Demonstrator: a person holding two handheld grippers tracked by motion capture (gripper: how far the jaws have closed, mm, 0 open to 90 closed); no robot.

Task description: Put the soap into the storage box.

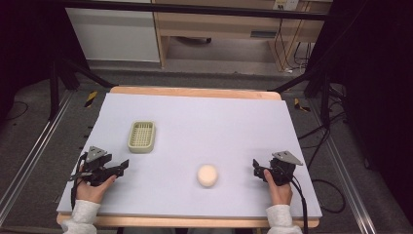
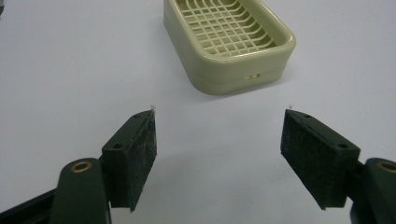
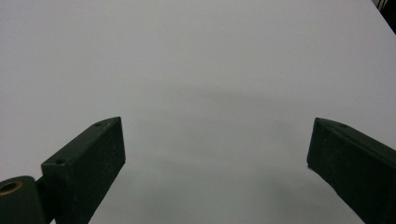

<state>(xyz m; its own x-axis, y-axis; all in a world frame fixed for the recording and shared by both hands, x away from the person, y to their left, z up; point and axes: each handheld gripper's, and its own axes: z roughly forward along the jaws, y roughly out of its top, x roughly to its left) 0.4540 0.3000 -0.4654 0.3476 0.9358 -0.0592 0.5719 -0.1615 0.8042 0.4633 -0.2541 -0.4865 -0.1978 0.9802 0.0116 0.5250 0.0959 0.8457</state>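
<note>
A pale green slotted soap dish (image 1: 141,136) rests on the white table top (image 1: 204,117), left of the middle. A round cream soap bar (image 1: 207,175) lies nearer the front, about the middle. My left gripper (image 1: 122,167) is held at the front left, open and empty; its view looks at the soap dish (image 2: 229,42) a short way ahead of the open left gripper (image 2: 219,135). My right gripper (image 1: 256,168) is held at the front right, to the right of the soap. Its jaws stand wide apart over bare table, so the right gripper (image 3: 217,144) is open and empty.
The table's wooden edge (image 1: 195,91) runs along the back. Black frame bars and cables (image 1: 311,131) stand beside the table on the floor. A wooden desk (image 1: 219,24) is behind.
</note>
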